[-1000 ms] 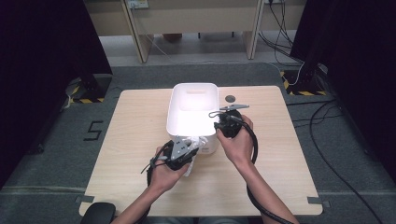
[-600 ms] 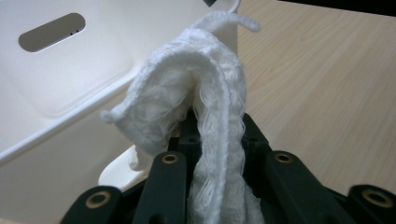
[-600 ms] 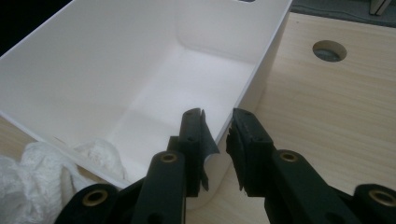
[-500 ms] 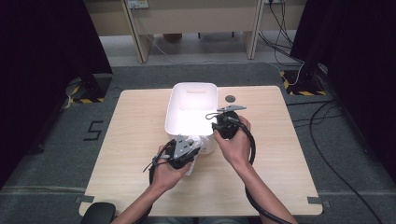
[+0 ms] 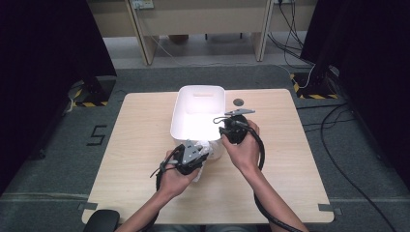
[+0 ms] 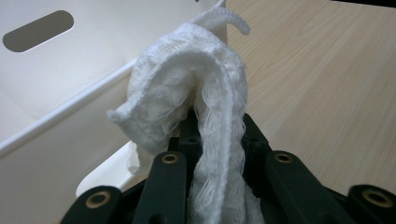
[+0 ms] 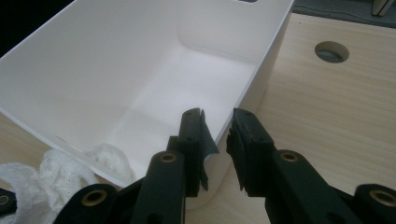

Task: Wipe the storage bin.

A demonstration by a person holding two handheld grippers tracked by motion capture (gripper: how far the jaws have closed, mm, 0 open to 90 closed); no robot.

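My left gripper (image 5: 196, 153) is shut on a white knitted cloth (image 6: 187, 79), which bulges over its jaws and hangs beside the near corner of a white plastic bin (image 5: 200, 90). In the left gripper view the bin's wall (image 6: 56, 56) stands just left of the cloth. My right gripper (image 7: 222, 135) straddles the bin's right wall near its front corner, one jaw inside and one outside, shut on the rim. From above, the right gripper (image 5: 223, 129) sits at the bin's right side. The bin's inside (image 7: 93, 70) looks bare. The cloth (image 7: 60, 172) shows at the bin's near edge.
The bin stands in the middle of a light wooden table (image 5: 290, 169). A round cable hole (image 5: 238, 102) lies just right of the bin's far end. Dark curtains and cabled floor surround the table.
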